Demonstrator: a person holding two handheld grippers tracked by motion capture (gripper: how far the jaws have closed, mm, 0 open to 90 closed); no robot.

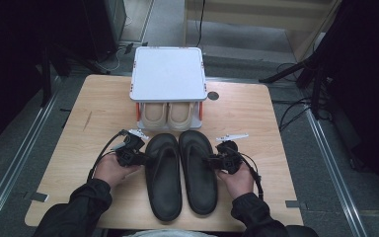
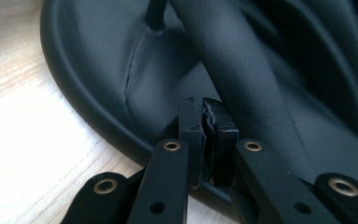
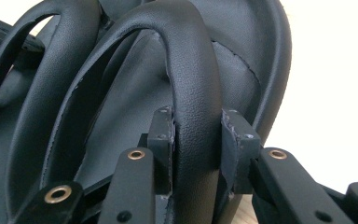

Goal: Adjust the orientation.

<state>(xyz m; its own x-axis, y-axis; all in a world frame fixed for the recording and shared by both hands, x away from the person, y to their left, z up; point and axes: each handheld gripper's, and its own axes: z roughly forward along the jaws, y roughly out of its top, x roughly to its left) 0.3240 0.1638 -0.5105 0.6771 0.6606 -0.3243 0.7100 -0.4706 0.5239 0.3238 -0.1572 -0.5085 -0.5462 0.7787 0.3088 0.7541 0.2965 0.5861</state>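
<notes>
Nearest, both grippers flanked a pair of black sandals lying side by side, long axes running away from the person, toes toward the white rack (image 1: 168, 74). Left gripper (image 1: 139, 158) looked nearly closed, apparently pinching the left sandal (image 1: 163, 175) at its rim. Right gripper (image 1: 213, 160) straddled the right sandal (image 1: 197, 170) strap (image 3: 192, 93), pads touching it.

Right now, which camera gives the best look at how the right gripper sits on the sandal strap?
The right gripper view: the strap runs between the right gripper, its jaws on either side. The high view shows that gripper small at the right sandal's edge. The left gripper view shows the other sandal.
</notes>
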